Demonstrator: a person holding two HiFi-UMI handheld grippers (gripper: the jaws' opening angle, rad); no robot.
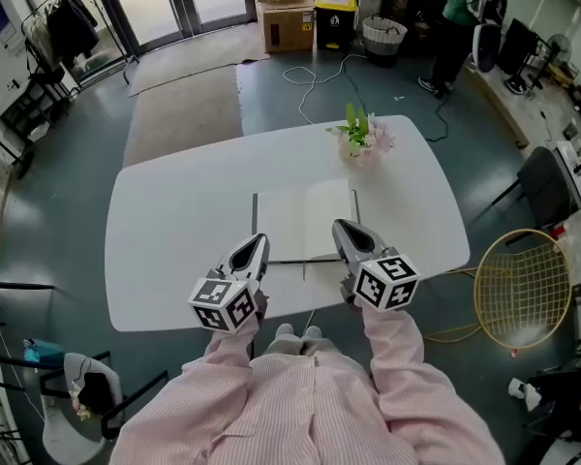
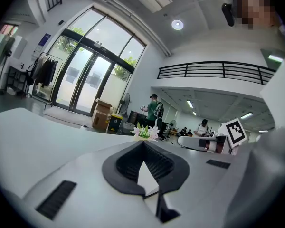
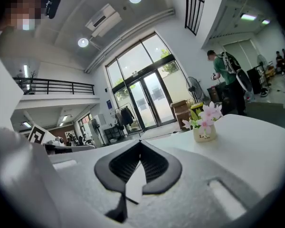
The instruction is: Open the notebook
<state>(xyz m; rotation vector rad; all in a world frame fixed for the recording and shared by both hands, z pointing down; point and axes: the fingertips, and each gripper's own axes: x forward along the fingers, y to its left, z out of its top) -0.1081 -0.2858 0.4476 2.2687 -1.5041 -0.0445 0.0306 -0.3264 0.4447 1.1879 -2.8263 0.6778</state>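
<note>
The notebook (image 1: 305, 223) lies spread open and flat at the middle of the white tabletop (image 1: 174, 221), so we judge the task done. We hold the left tool (image 1: 258, 242) and the right tool (image 1: 342, 227) over its near edge, both closed with nothing between the jaws. Beyond the notebook, a small vase (image 1: 357, 150) holds pink and white flowers (image 1: 354, 124).
</note>
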